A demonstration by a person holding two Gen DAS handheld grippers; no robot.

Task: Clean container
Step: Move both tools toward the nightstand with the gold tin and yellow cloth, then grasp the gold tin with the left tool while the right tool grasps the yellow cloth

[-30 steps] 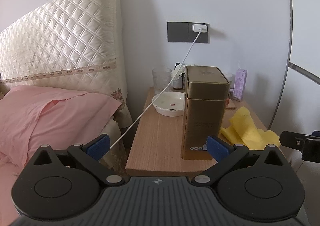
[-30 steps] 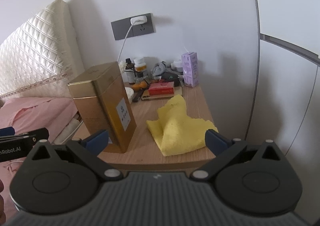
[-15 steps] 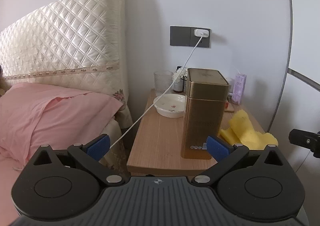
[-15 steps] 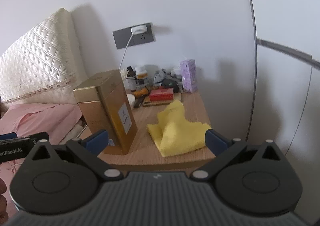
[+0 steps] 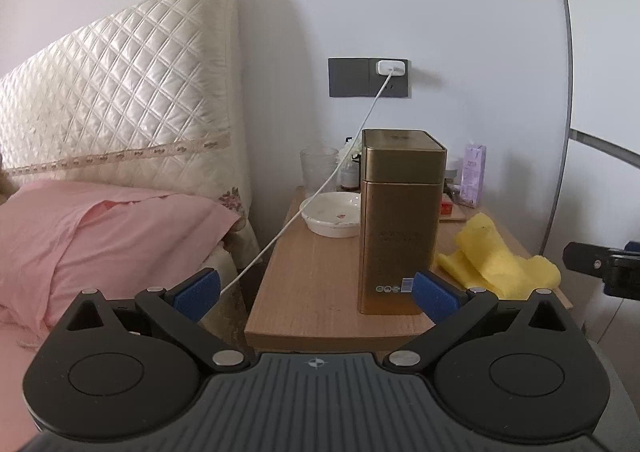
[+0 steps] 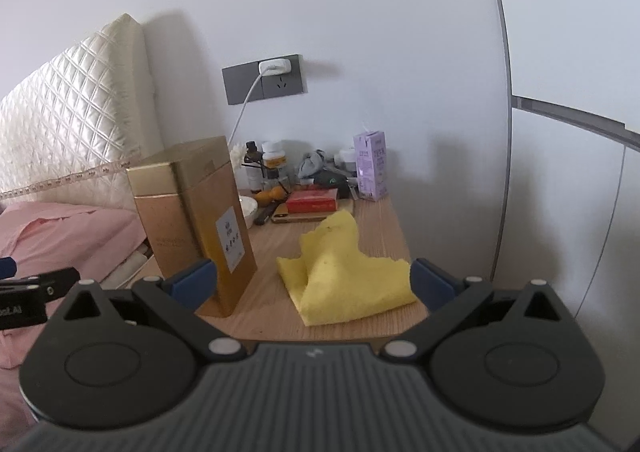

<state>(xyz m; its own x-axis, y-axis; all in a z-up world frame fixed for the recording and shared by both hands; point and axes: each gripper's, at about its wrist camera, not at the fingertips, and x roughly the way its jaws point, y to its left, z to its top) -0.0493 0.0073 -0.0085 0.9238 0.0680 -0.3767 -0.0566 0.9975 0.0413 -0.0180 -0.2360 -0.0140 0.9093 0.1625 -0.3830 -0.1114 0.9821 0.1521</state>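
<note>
A tall gold tin container with its lid on stands upright near the front of the wooden bedside table; it also shows in the right wrist view. A crumpled yellow cloth lies to its right on the table, also seen in the left wrist view. My left gripper is open and empty, short of the table's front edge, facing the tin. My right gripper is open and empty, facing the cloth.
A white dish, a glass, small bottles, a red box, a phone and a purple carton crowd the table's back. A white charger cable runs from the wall socket across the table's left side. A bed with a pink pillow lies to the left.
Both grippers have drawn back and risen a little from the table, then come slightly closer. The tin and cloth have not moved. Both grippers stayed open.
</note>
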